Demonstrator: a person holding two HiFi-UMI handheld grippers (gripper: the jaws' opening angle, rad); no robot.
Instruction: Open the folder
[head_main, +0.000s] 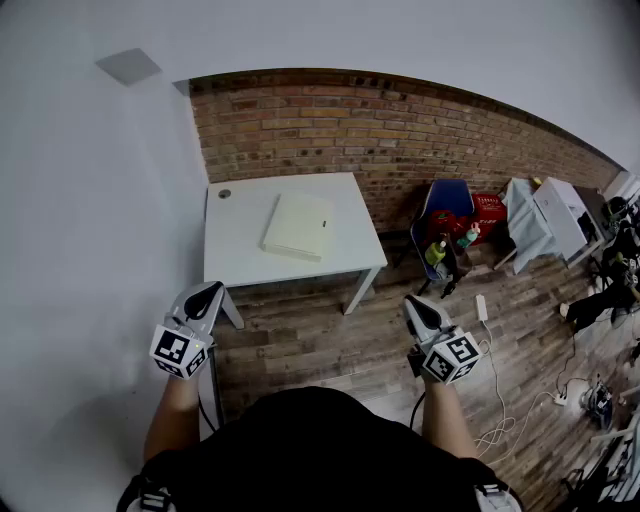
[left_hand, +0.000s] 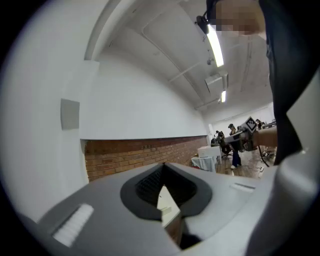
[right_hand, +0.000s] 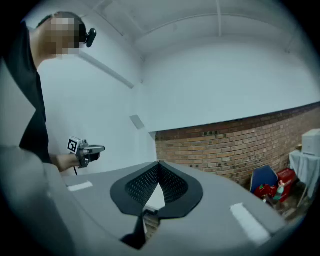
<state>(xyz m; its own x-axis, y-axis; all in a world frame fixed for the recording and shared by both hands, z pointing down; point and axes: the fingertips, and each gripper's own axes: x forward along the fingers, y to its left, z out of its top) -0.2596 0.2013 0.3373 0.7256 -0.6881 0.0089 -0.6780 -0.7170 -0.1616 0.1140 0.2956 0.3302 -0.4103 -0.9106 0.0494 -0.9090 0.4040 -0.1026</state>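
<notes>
One folder (head_main: 297, 226) lies closed on one white table (head_main: 240, 250), well ahead of both grippers and apart from them. Two grippers counted: left gripper (head_main: 208, 292) and right gripper (head_main: 414, 304), both with jaws closed and empty, held level.

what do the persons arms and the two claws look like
The left claw and right claw look alike: light grey bodies with black ribbed inner pads narrowing to a tip. Behind each sits a white cube with black square markers, and a dark cable trails down from each. The person wears a black top that leaves the forearms uncovered.
</notes>
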